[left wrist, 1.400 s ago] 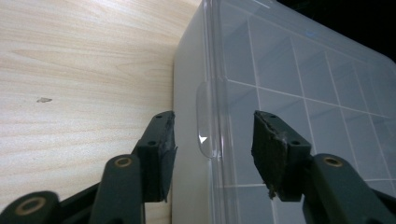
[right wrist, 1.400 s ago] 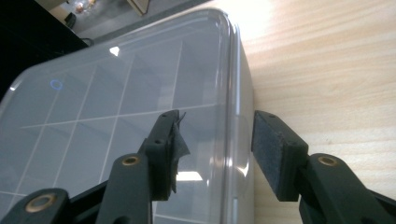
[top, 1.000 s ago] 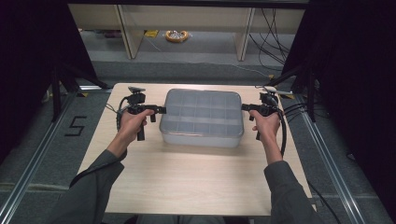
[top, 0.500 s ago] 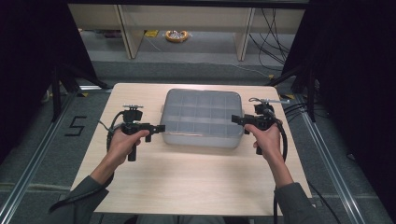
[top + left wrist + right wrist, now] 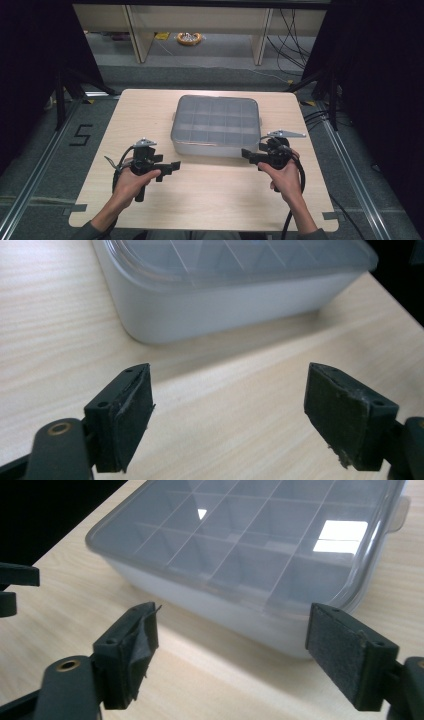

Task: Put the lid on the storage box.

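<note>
Near the table's [image 5: 210, 200] front edge, the left gripper [image 5: 174, 165] and right gripper [image 5: 245, 153] hover apart, jaws spread wide and gripping nothing. Just beyond them, at centre, sits the lidded compartment box [image 5: 216, 125], touching neither gripper.

This looks like a lab recording bay: a plain wooden desk [image 5: 150, 115] stands on grey carpet [image 5: 210, 52] boxed in by black curtains [image 5: 380, 75], with aluminium rails [image 5: 350, 165] alongside, a taped "5" [image 5: 80, 135] on the floor, and loose cables [image 5: 292, 30] by bare shelving [image 5: 200, 20].
</note>
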The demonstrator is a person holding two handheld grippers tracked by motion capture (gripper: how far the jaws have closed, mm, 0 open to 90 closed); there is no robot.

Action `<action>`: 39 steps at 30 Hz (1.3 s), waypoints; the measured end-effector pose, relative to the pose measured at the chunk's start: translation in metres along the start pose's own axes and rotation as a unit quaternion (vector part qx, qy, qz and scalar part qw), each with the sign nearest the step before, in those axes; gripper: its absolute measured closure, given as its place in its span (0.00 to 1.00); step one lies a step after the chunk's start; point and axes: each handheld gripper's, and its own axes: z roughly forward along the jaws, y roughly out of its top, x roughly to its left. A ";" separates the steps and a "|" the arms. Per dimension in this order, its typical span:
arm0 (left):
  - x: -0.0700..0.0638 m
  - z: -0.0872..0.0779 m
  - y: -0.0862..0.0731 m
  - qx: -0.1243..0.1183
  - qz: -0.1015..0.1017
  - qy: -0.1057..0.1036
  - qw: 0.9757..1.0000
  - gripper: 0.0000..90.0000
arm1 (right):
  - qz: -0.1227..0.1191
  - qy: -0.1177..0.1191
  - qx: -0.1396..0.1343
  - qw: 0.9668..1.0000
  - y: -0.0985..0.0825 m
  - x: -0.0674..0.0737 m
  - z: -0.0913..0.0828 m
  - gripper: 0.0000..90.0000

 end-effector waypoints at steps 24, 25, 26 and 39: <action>-0.009 -0.016 -0.040 0.007 0.037 -0.005 0.999 0.21 | -0.038 0.017 0.015 0.999 -0.032 0.024 -0.002 0.22; -0.009 -0.016 -0.042 0.010 0.039 -0.007 0.999 0.21 | -0.047 0.015 0.012 0.999 -0.035 0.024 -0.002 0.22; -0.010 -0.016 -0.044 0.006 0.037 -0.006 0.999 0.21 | -0.037 0.021 0.016 0.999 -0.037 0.025 -0.002 0.21; -0.017 -0.020 -0.069 0.011 0.074 0.000 0.997 0.21 | -0.061 0.034 0.026 0.997 -0.064 0.034 -0.006 0.18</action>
